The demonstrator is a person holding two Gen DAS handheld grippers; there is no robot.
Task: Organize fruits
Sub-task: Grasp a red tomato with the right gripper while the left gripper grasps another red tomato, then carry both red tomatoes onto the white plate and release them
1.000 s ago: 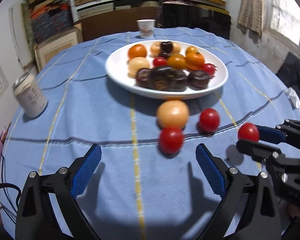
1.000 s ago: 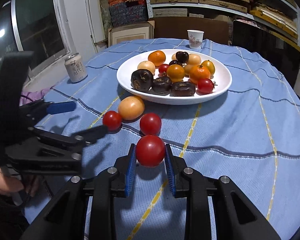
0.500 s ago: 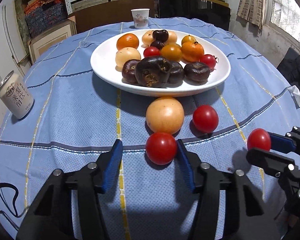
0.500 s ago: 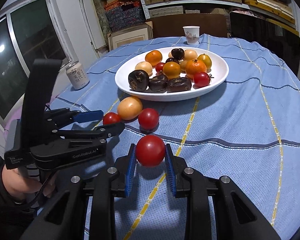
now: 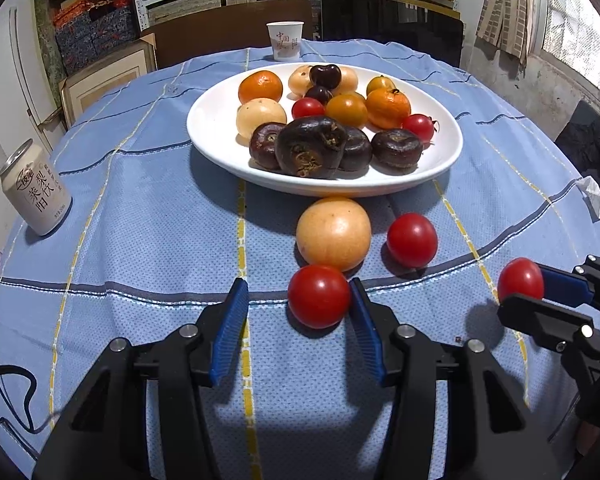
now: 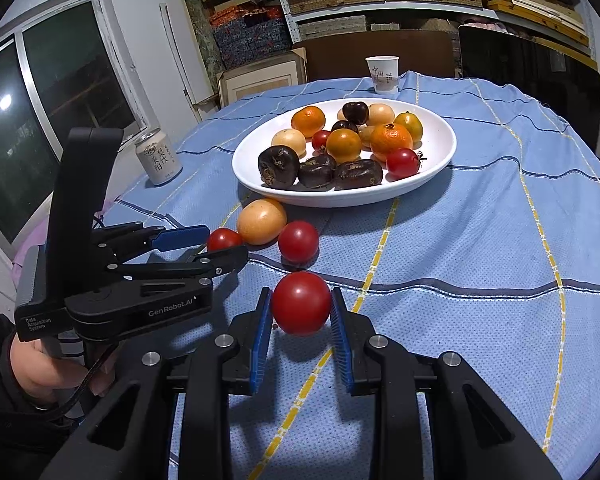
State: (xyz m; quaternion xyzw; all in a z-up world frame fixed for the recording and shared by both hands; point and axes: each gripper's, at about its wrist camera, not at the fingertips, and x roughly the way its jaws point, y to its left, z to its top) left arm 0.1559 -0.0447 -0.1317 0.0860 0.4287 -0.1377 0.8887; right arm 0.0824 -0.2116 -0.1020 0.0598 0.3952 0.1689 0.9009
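1. Tomato (image 5: 319, 296) lies on the tabletop (image 5: 148, 240) between the fingers of the left gripper (image 5: 300, 320). These fingers have just been closing; the right pad (image 5: 362, 332) touches the fruit, but the left pad (image 5: 230, 330) stands apart from it, so there is no grip yet.
2. Risk: a one-sided push can roll the round, smooth tomato toward the open side, or against the pale round fruit (image 5: 333, 233) that touches it behind.
3. The second tomato (image 6: 301, 303) is clamped between the narrow fingers of the right gripper (image 6: 300, 320), above the cloth. Too much pressure can bruise it; too little can let it slip out.
4. The two grippers work near each other, so they can collide if both go to the plate (image 5: 216, 148) together.
5. The plate is already full; a dropped tomato can roll off the pile.
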